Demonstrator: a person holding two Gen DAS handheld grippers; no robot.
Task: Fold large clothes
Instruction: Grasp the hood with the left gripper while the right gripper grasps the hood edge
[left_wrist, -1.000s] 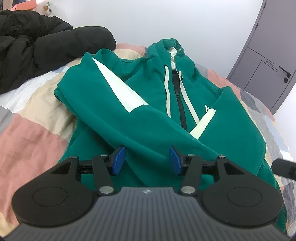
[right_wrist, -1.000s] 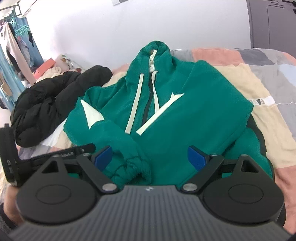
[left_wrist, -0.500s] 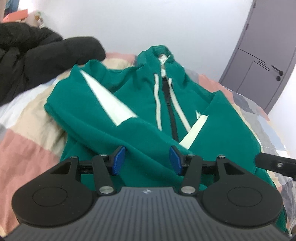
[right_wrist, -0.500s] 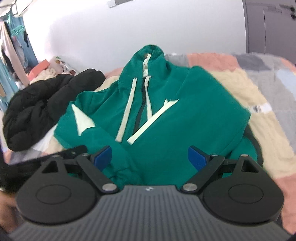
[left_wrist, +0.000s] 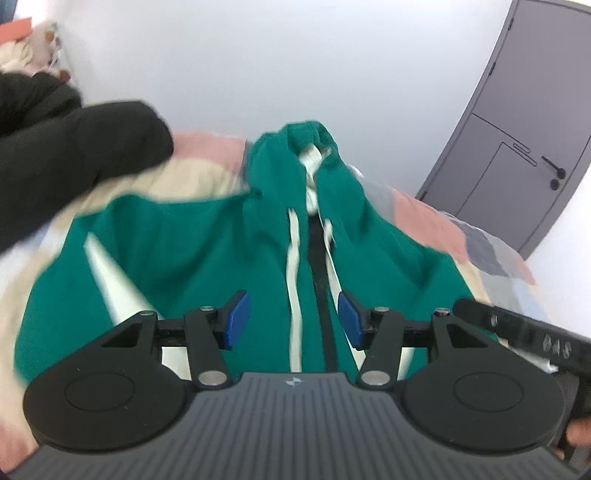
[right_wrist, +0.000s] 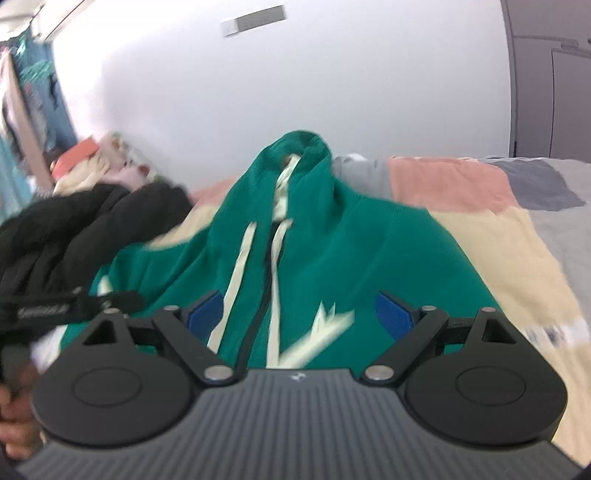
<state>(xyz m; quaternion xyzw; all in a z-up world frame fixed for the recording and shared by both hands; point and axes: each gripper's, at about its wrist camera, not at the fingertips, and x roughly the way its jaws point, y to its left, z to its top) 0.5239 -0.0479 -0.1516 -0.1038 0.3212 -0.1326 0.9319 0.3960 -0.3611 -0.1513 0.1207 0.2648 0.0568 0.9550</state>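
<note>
The green hoodie (left_wrist: 207, 258) lay front-up on the bed (right_wrist: 498, 236), sleeves crossed over its chest. Both the left hand-held gripper (left_wrist: 291, 321) and right hand-held gripper (right_wrist: 299, 317) hung above it, jaws apart and empty. A hurried grab risked catching only a drawstring (right_wrist: 236, 273) or one layer, and dragging the sleeves loose.

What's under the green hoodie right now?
The green hoodie lies on a patchwork quilt of pink, cream and grey patches, which shows all around it. Whatever is beneath its body is covered. A black jacket lies beside it.
</note>
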